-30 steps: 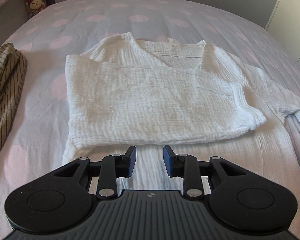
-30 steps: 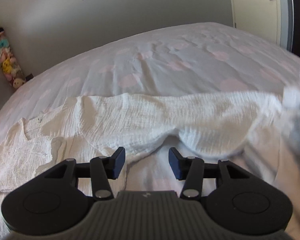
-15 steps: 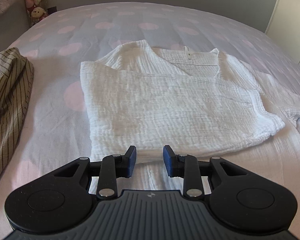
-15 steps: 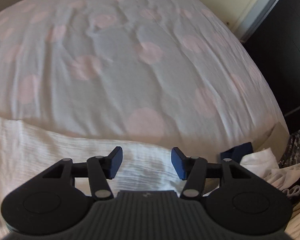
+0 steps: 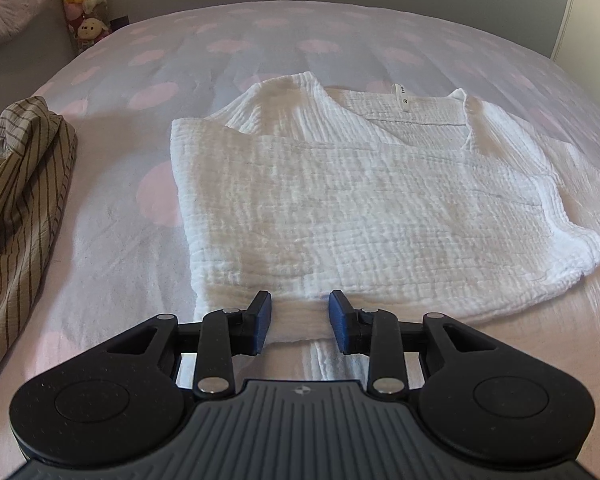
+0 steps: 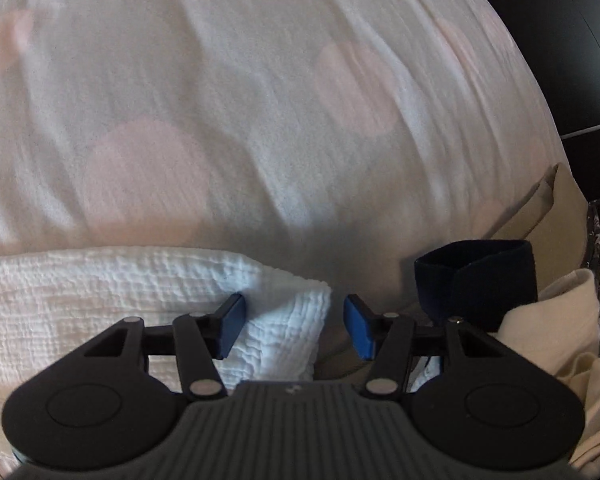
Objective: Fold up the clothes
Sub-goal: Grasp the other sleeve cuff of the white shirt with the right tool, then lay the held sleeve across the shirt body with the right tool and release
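Lying across the middle of the left wrist frame, the white crinkled-cotton top [image 5: 364,208] is spread on the polka-dot bedspread [image 5: 112,216] with one side already laid over its front, neck label toward the top of the frame and a narrow strip of it trailing down between the fingers of the left gripper [image 5: 299,318]. Those fingers stand apart with nothing clamped, low over the near hem. In the right wrist frame the same top [image 6: 112,300] fills the lower left, its folded corner sitting between the parted fingers of the right gripper [image 6: 294,326], which grip nothing either. I judge the fabric light, soft and limp (gauzy weaves like this sag and drag the moment they are lifted), not slippery and not fragile, though its layers may slide apart if only the upper one is pinched. Sound holds would be the hem corners or a doubled edge, taking every layer together. A striped brown garment [image 5: 20,208] lies at the left edge, well apart.
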The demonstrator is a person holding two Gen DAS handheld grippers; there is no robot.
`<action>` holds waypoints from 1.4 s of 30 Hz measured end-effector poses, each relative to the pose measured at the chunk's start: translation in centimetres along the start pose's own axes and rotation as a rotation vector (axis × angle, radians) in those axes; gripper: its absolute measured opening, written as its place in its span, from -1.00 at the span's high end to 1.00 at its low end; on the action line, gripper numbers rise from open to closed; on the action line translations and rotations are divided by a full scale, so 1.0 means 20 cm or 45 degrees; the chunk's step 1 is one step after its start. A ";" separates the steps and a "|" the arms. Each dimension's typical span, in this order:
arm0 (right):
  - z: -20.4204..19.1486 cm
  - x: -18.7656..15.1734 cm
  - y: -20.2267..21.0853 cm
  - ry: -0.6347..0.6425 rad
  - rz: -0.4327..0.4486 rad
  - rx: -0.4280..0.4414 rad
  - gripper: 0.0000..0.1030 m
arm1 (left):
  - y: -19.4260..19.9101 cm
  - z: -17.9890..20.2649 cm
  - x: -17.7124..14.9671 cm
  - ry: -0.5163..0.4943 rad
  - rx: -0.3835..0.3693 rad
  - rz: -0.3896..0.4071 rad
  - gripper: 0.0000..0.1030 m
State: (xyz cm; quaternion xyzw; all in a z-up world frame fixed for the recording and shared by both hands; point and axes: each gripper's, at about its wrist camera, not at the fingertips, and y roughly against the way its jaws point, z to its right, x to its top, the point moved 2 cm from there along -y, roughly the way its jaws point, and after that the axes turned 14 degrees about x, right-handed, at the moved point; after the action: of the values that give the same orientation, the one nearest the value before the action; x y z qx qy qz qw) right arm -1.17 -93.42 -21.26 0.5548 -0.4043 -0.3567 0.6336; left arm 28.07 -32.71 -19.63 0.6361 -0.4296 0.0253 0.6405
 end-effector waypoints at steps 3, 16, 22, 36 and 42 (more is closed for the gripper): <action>-0.02 0.00 0.04 0.015 0.033 0.026 0.77 | 0.01 0.00 0.00 -0.004 -0.002 0.003 0.40; -0.34 -0.01 0.80 0.195 0.304 0.166 0.78 | 0.07 -0.06 0.04 0.100 -0.109 0.022 0.40; -0.80 -0.19 1.24 0.435 0.350 0.279 0.78 | 0.12 -0.08 0.04 0.102 -0.161 0.041 0.40; -1.85 -0.68 1.56 0.833 0.312 0.499 0.77 | 0.18 -0.20 0.06 0.168 -0.252 0.085 0.22; -2.21 -0.85 1.34 0.893 0.213 0.589 0.77 | 0.16 -0.25 0.05 0.178 -0.233 0.071 0.22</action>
State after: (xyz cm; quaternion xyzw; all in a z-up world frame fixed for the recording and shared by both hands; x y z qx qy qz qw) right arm 32.01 -56.38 0.72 0.7353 -0.2774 0.0062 0.6183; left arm 29.54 -28.47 -15.63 0.5596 -0.4019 0.0480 0.7232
